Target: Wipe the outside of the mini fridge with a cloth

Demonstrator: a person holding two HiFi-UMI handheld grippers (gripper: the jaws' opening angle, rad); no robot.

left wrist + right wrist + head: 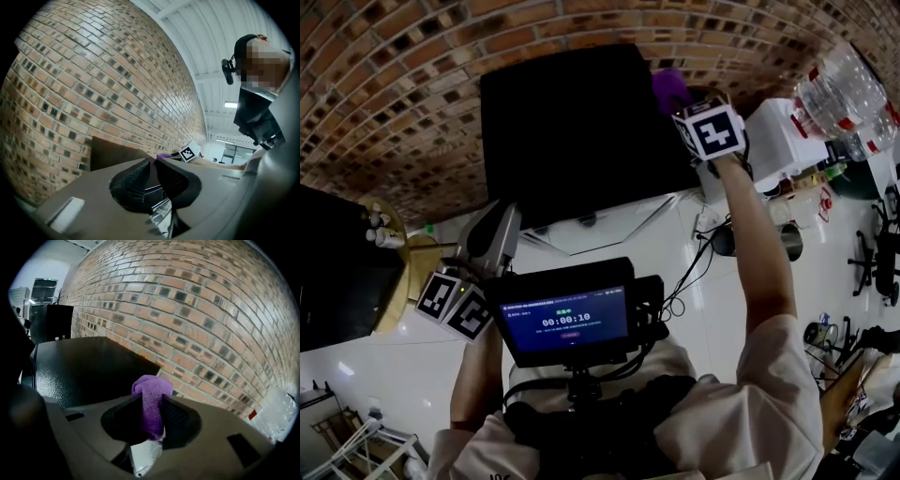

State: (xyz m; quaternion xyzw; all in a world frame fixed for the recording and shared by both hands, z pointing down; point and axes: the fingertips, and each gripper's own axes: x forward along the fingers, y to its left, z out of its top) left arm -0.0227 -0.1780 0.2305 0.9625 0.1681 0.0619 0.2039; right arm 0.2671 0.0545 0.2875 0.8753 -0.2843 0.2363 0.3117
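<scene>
The right claw [152,399] is clamped on a bunched purple cloth [150,384] at the lower centre of its view. The cloth is beside the corner of the black box-shaped mini fridge [89,366], which fills the frame's left. I can't tell whether they touch. The left claw [153,161] is closed and empty.

It looks like an office or lab workroom rather than a home: a bare brick wall [412,84], a glossy white floor [394,375] with loose cables [689,272], a wheeled office chair [877,258], big water bottles [839,94], and strip lights [230,104] on a white ceiling.
</scene>
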